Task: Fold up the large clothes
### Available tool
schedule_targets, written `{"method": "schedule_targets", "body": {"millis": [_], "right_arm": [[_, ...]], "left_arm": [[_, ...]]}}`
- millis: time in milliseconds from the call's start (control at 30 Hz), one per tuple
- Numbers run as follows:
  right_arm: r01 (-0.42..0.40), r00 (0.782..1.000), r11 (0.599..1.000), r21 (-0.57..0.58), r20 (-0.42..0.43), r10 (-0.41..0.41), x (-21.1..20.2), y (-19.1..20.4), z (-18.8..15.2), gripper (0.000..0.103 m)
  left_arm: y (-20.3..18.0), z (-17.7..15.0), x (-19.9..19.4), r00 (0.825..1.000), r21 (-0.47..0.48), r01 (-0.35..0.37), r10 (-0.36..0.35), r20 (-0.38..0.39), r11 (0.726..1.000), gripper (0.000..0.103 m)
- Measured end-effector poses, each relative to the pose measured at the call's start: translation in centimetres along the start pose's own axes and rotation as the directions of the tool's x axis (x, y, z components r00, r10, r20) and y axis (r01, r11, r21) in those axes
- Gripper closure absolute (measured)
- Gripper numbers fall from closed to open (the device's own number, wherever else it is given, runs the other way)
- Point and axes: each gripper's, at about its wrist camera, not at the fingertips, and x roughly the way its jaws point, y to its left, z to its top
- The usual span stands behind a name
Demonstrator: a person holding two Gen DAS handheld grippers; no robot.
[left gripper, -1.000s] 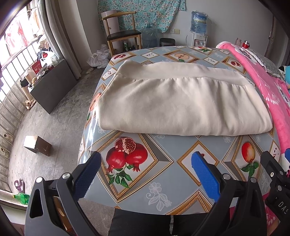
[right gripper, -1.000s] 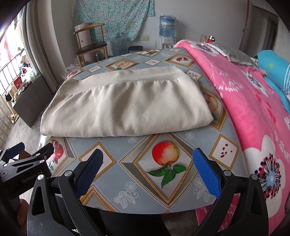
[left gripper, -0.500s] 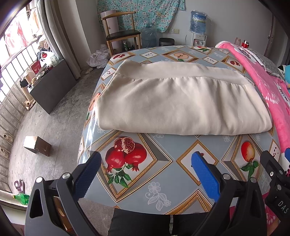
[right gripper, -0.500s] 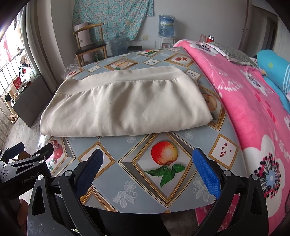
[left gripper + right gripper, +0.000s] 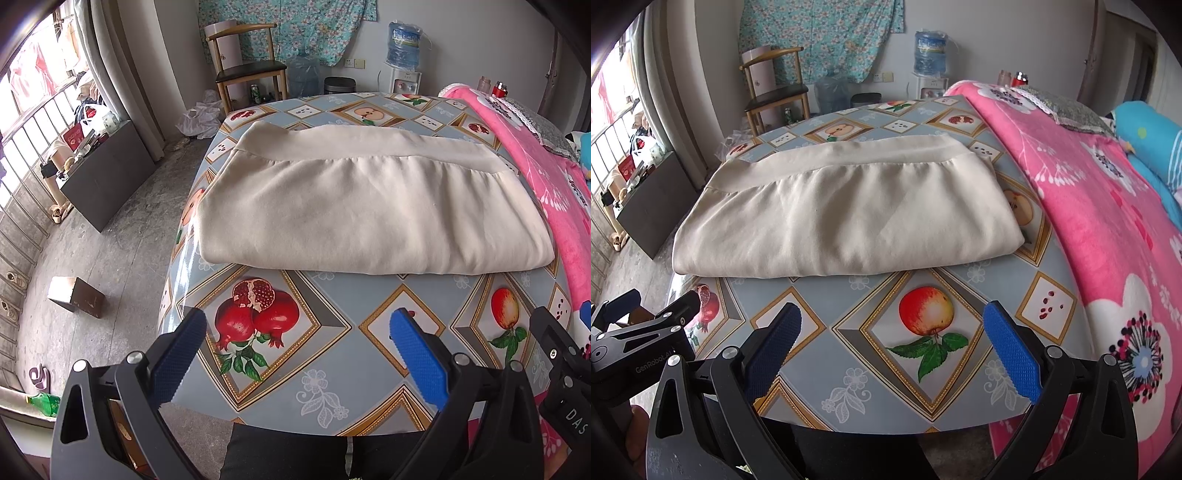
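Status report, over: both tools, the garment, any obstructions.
Left tool open, empty, short of the cloth. Right tool open, empty. Cream garment folded flat on the fruit-print tablecloth, untouched. Nothing in the way.

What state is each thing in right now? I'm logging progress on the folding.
cream garment: folded into a flat rectangle, lying on the table.
left gripper: open, empty, short of the garment.
right gripper: open, empty, short of the garment.
table: near strip bare.
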Motion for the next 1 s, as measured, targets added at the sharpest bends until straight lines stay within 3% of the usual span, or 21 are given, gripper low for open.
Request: {"method": "schedule_targets", "body": {"millis": [1000], "right_arm": [[0.003,1.000,1.000,0.004,0.005,-0.003,-0.19,-0.13,0.00,0.007]], "left_arm": [[-0.33,-0.01,-0.04,1.000,0.009,0.000,0.000,-0.004,1.000,0.005]]}}
